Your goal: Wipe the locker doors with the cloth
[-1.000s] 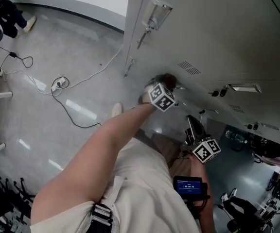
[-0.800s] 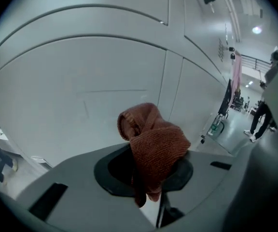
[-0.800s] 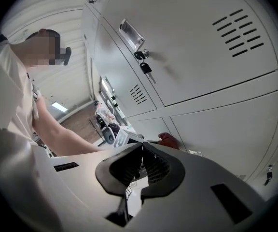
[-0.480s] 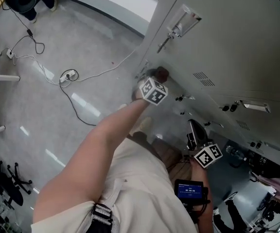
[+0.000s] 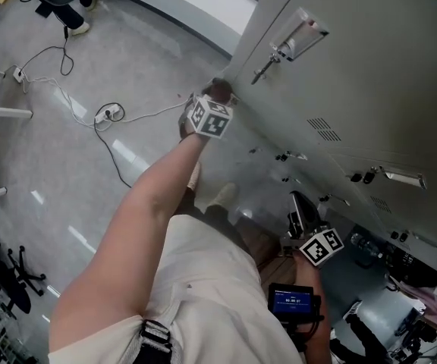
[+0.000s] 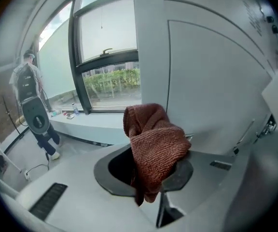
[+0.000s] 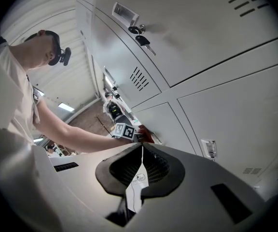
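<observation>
My left gripper [image 5: 212, 103] is stretched out at arm's length, shut on a reddish-brown cloth [image 5: 218, 89]. The cloth presses against the grey locker door [image 5: 355, 74] at its far left edge, below a latch handle [image 5: 279, 51]. In the left gripper view the cloth [image 6: 156, 144] bunches up out of the left gripper [image 6: 151, 172], with the locker door [image 6: 211, 81] just to the right. My right gripper [image 5: 300, 203] hangs low beside my hip, shut on nothing, away from the doors. In the right gripper view the right gripper [image 7: 141, 151] points along the lockers toward the distant cloth [image 7: 146, 134].
White and black cables with a power strip [image 5: 105, 115] lie on the floor to the left. Chair bases [image 5: 2, 279] stand at the lower left. A person [image 6: 30, 86] stands by the window counter. A key [image 7: 143, 40] hangs in a locker lock. A small screen [image 5: 290, 300] sits at my waist.
My left gripper has slid the cloth up and to the left along the locker, out to its far edge. The right gripper has stayed low by my hip.
</observation>
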Tool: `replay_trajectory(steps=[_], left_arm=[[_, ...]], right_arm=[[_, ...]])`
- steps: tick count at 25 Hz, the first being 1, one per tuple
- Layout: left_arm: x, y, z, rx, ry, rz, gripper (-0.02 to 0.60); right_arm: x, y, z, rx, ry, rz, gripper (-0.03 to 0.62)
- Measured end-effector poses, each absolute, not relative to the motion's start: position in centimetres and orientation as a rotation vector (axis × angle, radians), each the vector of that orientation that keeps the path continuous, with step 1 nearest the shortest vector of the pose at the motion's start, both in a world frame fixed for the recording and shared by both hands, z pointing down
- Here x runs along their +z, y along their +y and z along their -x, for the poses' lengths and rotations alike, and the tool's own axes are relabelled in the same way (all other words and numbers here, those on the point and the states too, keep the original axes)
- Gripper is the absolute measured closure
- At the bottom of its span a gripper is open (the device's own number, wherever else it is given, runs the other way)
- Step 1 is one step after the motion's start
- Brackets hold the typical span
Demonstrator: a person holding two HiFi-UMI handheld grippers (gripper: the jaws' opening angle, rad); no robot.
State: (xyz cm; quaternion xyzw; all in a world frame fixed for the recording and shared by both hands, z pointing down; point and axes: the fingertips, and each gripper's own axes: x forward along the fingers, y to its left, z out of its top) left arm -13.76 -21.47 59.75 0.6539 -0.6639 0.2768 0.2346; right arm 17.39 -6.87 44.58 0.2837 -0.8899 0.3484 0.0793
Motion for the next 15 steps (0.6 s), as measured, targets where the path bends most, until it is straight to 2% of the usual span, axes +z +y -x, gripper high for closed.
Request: replay_trajectory(steps=[8,15], left_arm=[[62.7,-21.2,9.8,0.651,-1.778,-1.752,0.512],[61.7,-20.6,1.5,0.593,-1.764,-1.854,0.512]], right_arm=[[46.8,-6.7,-16.9,1.108,-2.660,-0.744,0.576],[49.3,-6.4,-17.0,1.148,-2.647,-0.629,0.576]])
